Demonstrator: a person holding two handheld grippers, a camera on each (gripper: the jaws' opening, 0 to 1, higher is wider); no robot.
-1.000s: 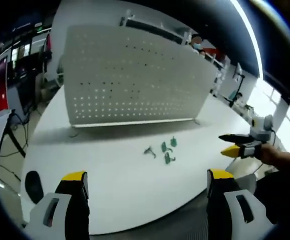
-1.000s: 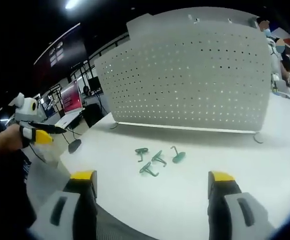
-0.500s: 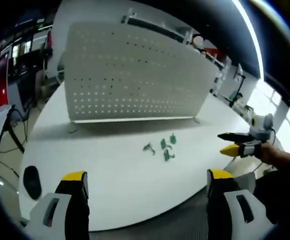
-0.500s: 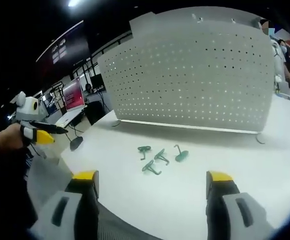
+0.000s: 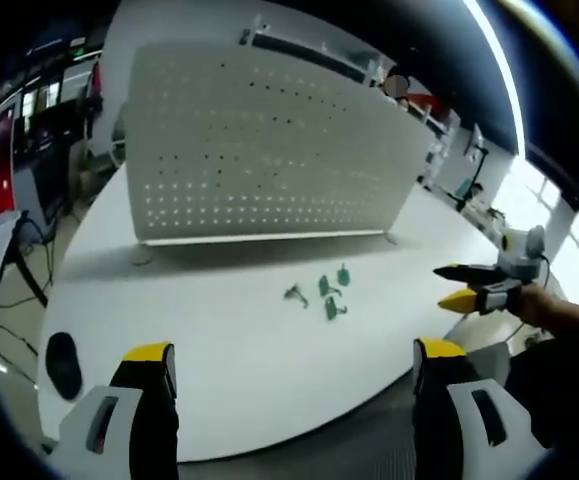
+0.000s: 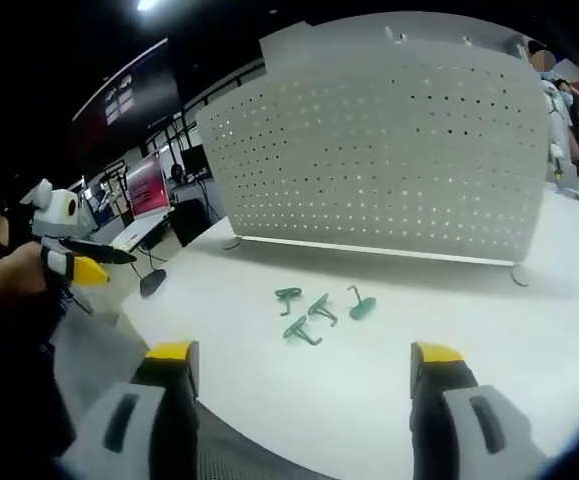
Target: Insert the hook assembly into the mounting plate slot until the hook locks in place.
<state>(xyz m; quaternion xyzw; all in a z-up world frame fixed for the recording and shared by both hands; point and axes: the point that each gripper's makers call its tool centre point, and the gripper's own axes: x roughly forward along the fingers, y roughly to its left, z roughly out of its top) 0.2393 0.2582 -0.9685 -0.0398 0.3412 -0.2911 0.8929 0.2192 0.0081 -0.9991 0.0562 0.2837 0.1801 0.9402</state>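
Observation:
Several green hooks (image 5: 327,294) lie loose on the white table (image 5: 219,340), in front of the upright white perforated plate (image 5: 259,150). In the right gripper view the same hooks (image 6: 314,312) lie below the plate (image 6: 389,140). My left gripper (image 5: 294,375) is open over the table's near edge, well short of the hooks. My right gripper (image 6: 299,375) is open too, nothing between its jaws. The right gripper (image 5: 469,288) shows at the right of the left gripper view, held by a hand. The left gripper (image 6: 79,262) shows at the left of the right gripper view.
A dark round object (image 5: 62,365) lies on the table's left part, also seen as a dark object (image 6: 152,284) in the right gripper view. Monitors and desks (image 6: 144,195) stand beyond the table's left side. People stand behind the plate at the far right.
Both views have shifted only slightly with the hands. The hooks and plate have not moved, and both grippers stay open.

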